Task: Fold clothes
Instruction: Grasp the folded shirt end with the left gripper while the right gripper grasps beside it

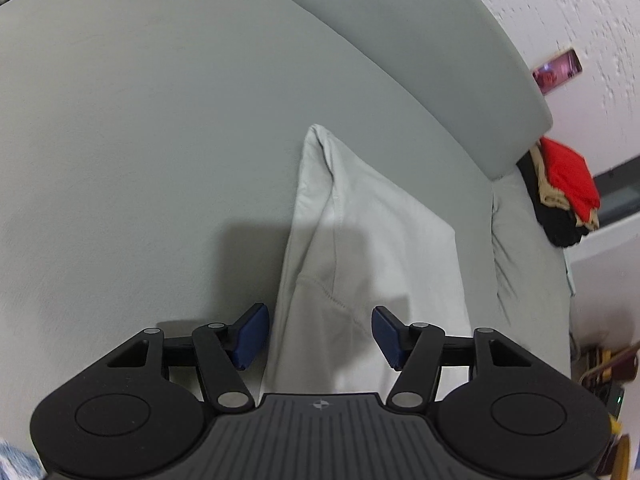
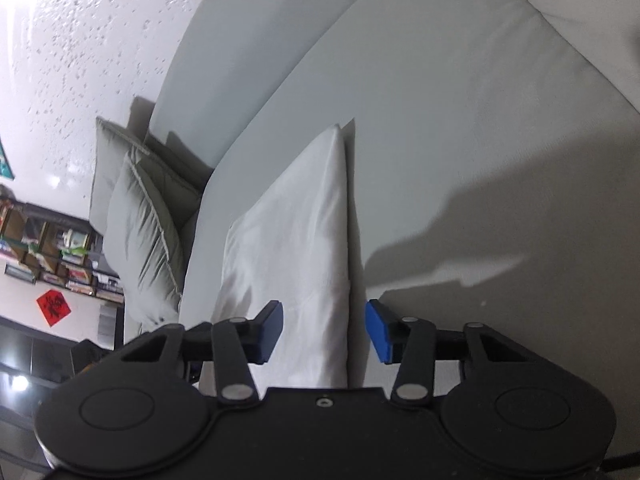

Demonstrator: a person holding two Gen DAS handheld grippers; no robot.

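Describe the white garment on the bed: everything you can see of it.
The white garment is thin, lightly creased cloth, folded into a long narrow panel lying flat on the grey bed. Stitched seams show in the left wrist view. Both open grippers, left and right, straddle its near edges; contact cannot be told.

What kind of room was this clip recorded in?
Probably a living room at home. A white garment lies on a pale grey sofa with cushions at one end, and a bookshelf stands against the wall.
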